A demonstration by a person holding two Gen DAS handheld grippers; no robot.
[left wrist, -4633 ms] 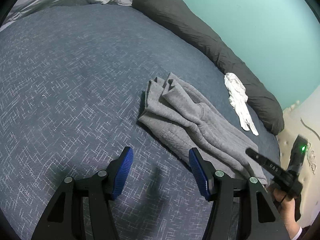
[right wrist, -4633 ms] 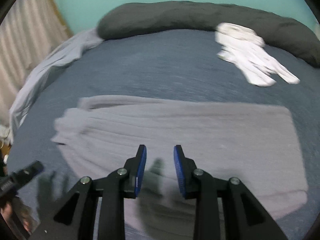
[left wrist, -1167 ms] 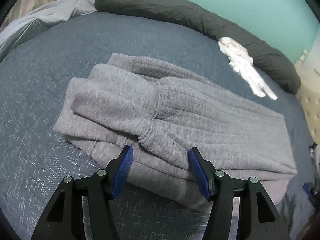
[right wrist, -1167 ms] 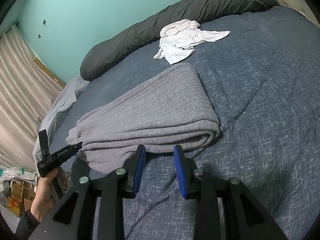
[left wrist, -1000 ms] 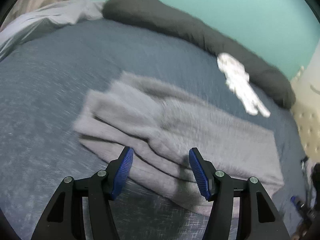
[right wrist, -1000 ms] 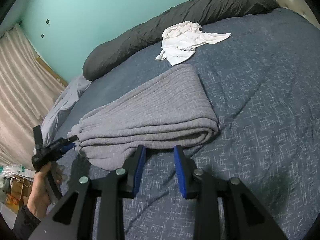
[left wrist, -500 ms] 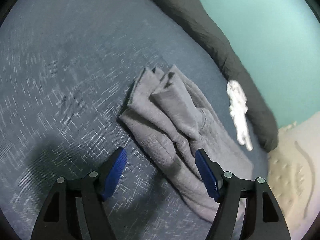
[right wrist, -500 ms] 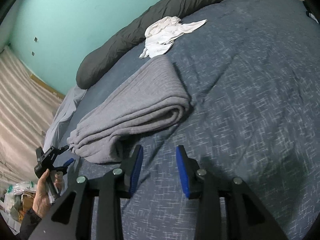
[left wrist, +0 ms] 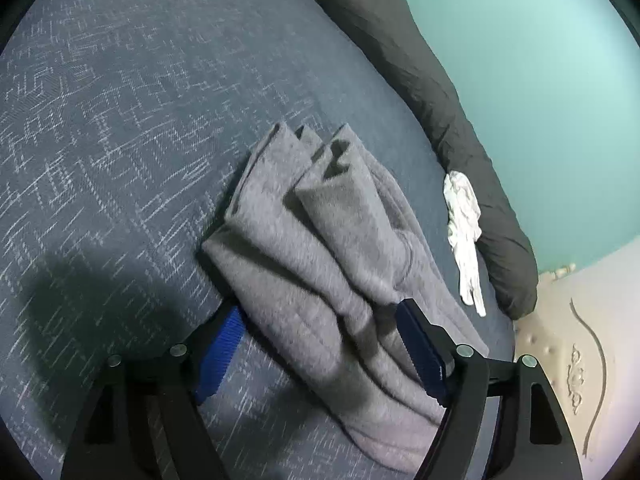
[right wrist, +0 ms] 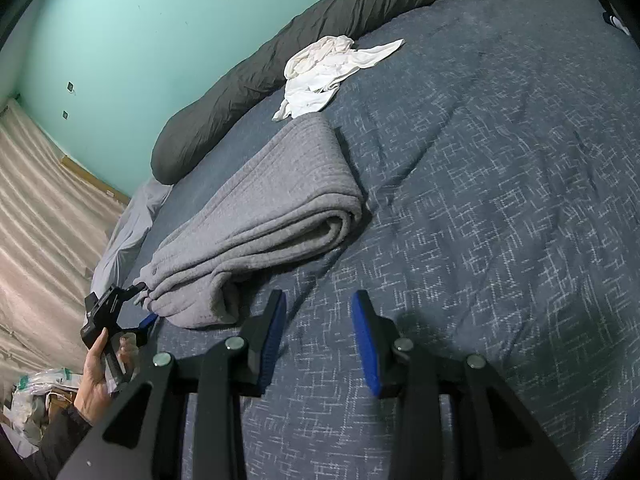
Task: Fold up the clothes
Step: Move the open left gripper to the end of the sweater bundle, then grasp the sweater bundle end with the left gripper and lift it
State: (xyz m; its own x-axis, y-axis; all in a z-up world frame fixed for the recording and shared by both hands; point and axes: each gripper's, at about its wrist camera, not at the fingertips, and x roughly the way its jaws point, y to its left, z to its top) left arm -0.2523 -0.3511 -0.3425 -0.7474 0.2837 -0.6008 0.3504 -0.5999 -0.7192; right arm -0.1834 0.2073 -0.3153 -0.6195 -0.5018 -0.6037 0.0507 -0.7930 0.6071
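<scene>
Two open grippers: left gripper [left wrist: 320, 348] is widening astride the soft, floppy grey sweater [left wrist: 320, 248]; right gripper [right wrist: 318, 336] is empty. Pinch all layers near the bed's [right wrist: 500, 200] edge.

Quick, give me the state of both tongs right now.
Left tongs: opening, straddling the end of the folded grey garment, not clamped.
Right tongs: open, empty, over the blue bedspread.

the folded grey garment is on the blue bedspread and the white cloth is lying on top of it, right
Not quite. The white cloth lies apart from the folded grey garment, further up the blue bedspread against the dark bolster pillow. The right wrist view shows it.
</scene>
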